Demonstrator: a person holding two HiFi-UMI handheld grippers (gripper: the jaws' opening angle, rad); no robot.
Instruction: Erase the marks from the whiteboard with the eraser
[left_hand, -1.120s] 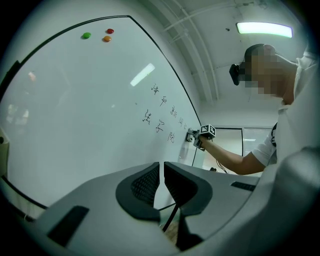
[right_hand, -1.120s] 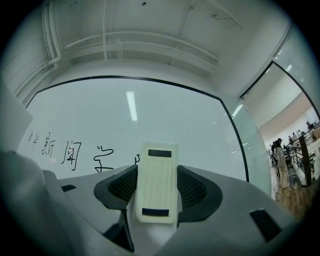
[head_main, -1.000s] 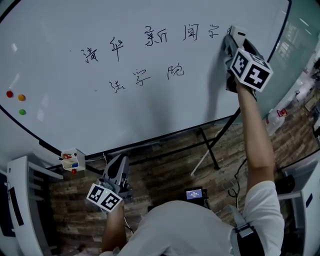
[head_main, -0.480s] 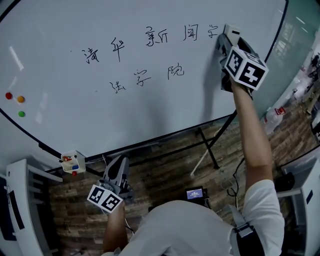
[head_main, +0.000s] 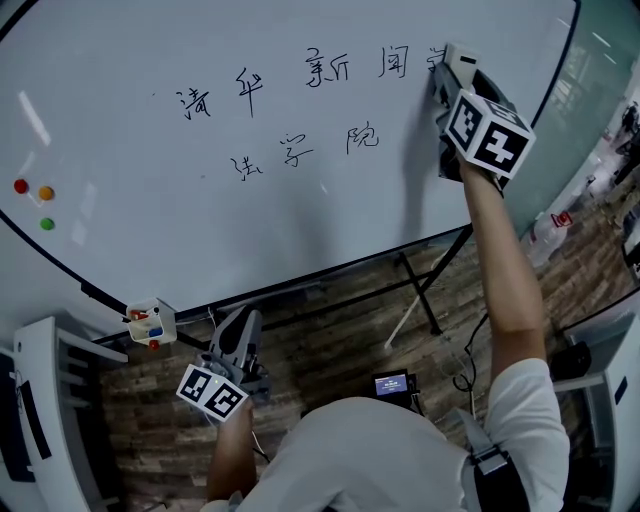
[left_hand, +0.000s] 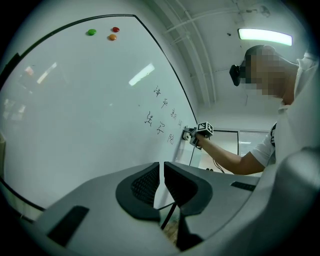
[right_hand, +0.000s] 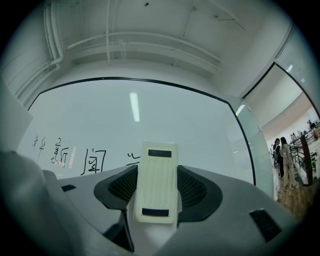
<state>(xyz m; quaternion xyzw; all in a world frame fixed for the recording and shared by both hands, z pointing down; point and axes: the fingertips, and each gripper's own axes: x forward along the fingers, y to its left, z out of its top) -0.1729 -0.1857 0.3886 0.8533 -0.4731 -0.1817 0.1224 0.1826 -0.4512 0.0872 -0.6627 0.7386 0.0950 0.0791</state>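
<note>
A large whiteboard (head_main: 200, 200) carries two rows of black handwritten marks (head_main: 310, 72), seen again as marks (right_hand: 92, 160) in the right gripper view. My right gripper (head_main: 455, 75) is raised to the board's upper right, shut on a pale cream eraser (right_hand: 156, 182); the eraser (head_main: 462, 62) lies against the board over the right end of the top row. My left gripper (head_main: 232, 345) hangs low below the board's bottom edge, its jaws (left_hand: 161, 182) almost together with nothing between them.
Three coloured magnets (head_main: 32, 200) sit at the board's left. A small holder with markers (head_main: 150, 322) hangs at the lower frame. The board's stand legs (head_main: 420, 300) reach over a wood floor. A glass partition (head_main: 590, 90) is to the right; people (right_hand: 284, 160) stand beyond it.
The right gripper with the eraser has slid a little left and up along the board, onto the last mark of the top row. The left gripper has stayed put.
</note>
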